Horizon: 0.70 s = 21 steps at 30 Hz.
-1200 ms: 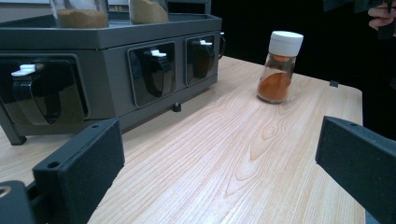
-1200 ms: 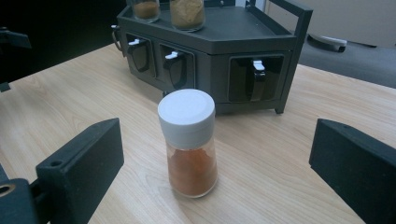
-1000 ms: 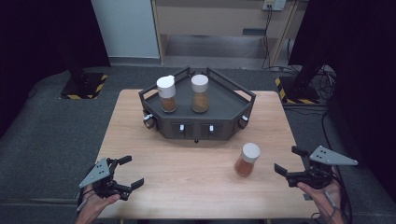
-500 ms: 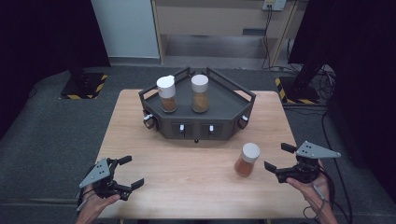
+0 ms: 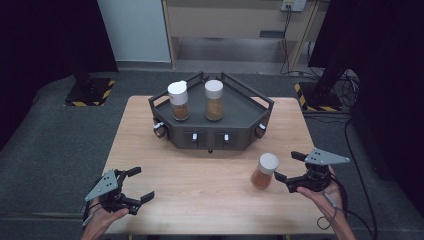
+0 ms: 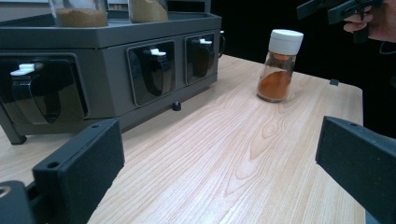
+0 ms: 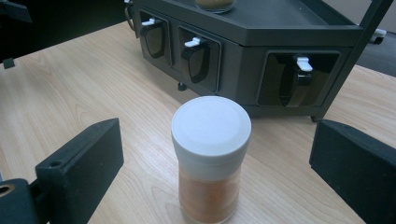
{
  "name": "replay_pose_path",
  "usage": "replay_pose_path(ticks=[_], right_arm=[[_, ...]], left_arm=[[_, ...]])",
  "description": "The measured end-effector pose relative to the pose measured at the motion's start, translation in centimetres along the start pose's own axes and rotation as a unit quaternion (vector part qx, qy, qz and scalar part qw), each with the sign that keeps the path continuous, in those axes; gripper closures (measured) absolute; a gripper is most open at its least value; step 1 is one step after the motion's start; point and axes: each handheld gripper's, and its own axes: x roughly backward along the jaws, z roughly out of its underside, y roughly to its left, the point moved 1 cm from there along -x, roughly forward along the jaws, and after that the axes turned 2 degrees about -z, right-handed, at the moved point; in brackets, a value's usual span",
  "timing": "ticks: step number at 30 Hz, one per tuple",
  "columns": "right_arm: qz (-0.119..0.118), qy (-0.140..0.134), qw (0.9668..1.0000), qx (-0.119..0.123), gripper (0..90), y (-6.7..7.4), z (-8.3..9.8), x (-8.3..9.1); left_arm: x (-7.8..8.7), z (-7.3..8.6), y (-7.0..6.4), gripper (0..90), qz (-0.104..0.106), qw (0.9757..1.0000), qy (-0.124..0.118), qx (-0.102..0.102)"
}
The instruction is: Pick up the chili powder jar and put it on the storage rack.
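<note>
Spice jar (image 5: 264, 171), white cap, orange-brown powder: stands upright on the bench (image 5: 200, 200), in front of the grey rack (image 5: 215, 131) and toward its right end, apart from it. Long axis vertical, cap up.

Right claw (image 5: 289, 169): jaws spread wide, empty, just beside the jar on its right; in the right gripper view the jar (image 7: 211, 158) sits centred between them.

Left claw (image 5: 137, 184): open, empty, well apart at the near left of the bench.

Risk, as I judge it: a tall, narrow jar; one jaw arriving first could tip or push it away. A grip on the cap alone may slip.
</note>
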Motion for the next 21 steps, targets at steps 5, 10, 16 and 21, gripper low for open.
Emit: replay_pose_path(ticks=[5, 10, 16, 21], right_arm=[[-0.002, 0.003, 1.0000, 0.001, 3.6, -0.1, -0.1, -0.5], [-0.005, 0.008, 1.0000, 0.001, 3.6, -0.2, -0.3, -1.2], [-0.006, 0.014, 0.9999, 0.000, 3.7, -0.6, -0.4, -2.1], [-0.007, 0.021, 0.9998, 0.000, 3.7, -0.8, -0.6, -2.7]], left_arm=[[0.0, 0.0, 0.0, 0.0, -0.001, 1.0000, 0.000, 0.000], [0.0, 0.0, 0.0, 0.0, -0.002, 1.0000, 0.002, 0.000], [0.0, -0.1, 0.0, 0.0, -0.001, 1.0000, 0.004, -0.001], [-0.1, -0.1, 0.1, 0.0, 0.001, 1.0000, 0.004, 0.002]])
